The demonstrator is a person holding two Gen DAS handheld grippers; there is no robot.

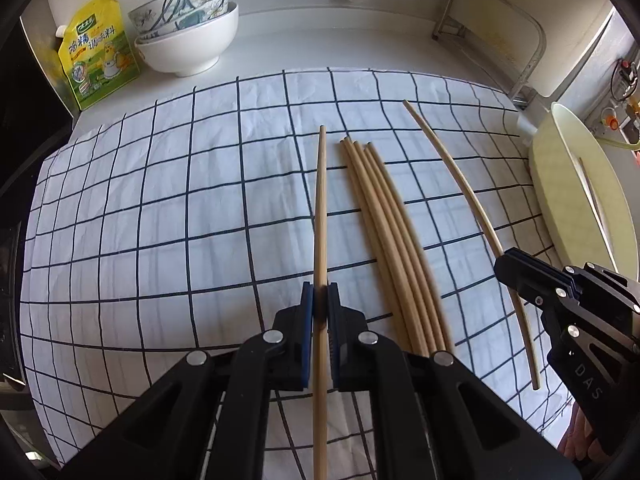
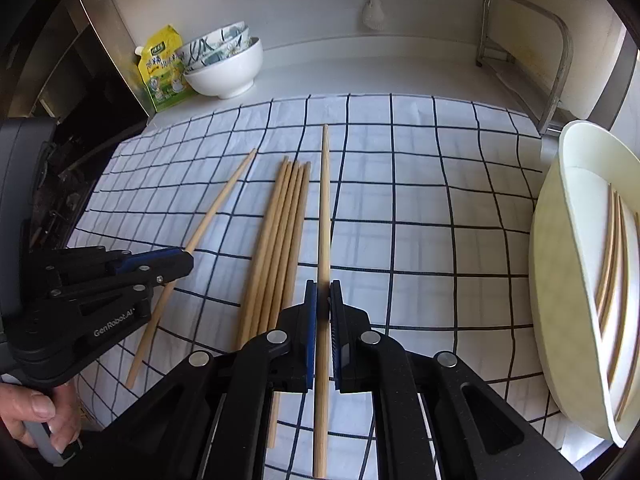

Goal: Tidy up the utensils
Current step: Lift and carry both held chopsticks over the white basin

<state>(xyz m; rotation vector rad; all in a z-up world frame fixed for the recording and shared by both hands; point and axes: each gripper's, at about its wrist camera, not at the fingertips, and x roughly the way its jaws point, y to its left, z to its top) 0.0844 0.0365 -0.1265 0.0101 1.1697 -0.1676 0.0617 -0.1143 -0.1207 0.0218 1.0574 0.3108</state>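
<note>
Jaws of both the left gripper (image 1: 320, 300) and right gripper (image 2: 323, 294) pinch one chopstick each above the checked cloth (image 1: 160, 220), gripped near one end, so either could pivot or slip before reaching the tray (image 2: 560, 280).

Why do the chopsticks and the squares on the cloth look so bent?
Lens distortion. In the left wrist view the checked cloth bulges and the loose chopsticks bow; dark corners ring the frame. In the right wrist view the grid curves too, and the oval holder stretches at the edge. Both are evenly lit and sharp.
</note>
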